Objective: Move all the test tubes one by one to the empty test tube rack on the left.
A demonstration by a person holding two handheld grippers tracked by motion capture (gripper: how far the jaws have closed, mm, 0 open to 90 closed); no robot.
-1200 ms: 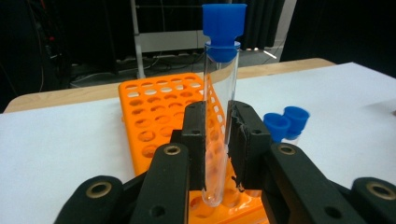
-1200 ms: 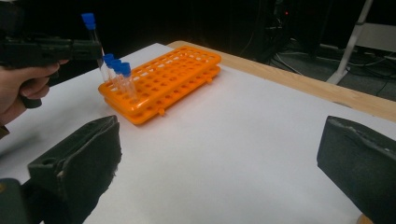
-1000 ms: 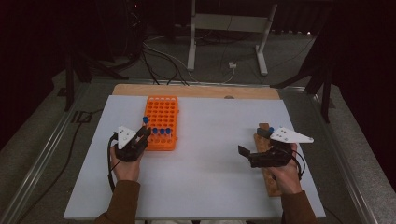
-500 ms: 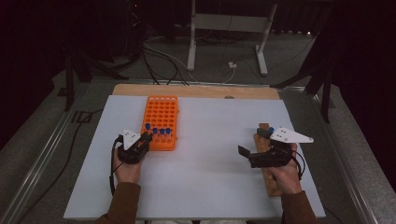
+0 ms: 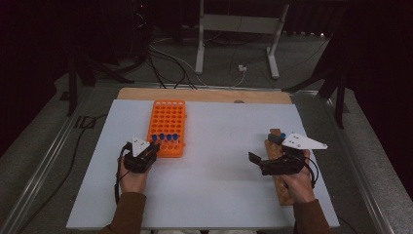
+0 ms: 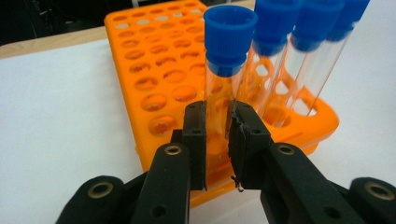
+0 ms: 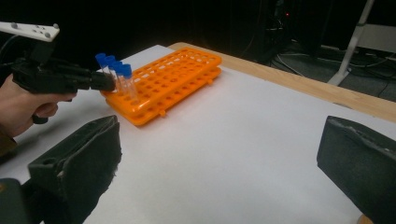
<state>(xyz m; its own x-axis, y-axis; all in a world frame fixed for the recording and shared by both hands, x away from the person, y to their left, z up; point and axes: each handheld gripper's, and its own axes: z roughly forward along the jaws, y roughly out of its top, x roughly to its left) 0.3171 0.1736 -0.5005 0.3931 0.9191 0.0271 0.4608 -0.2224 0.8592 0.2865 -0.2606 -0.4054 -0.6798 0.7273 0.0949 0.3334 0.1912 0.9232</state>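
Drawn back toward the table's near edge since a second ago, the left gripper is clamped on a clear blue-capped tube in the orange perforated plastic rack's nearest row; the right gripper is held spread wide.

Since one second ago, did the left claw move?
Yes. In the high view the left claw has slid toward the person along the orange rack's left edge to its near end, where it is shut on the leftmost tube.
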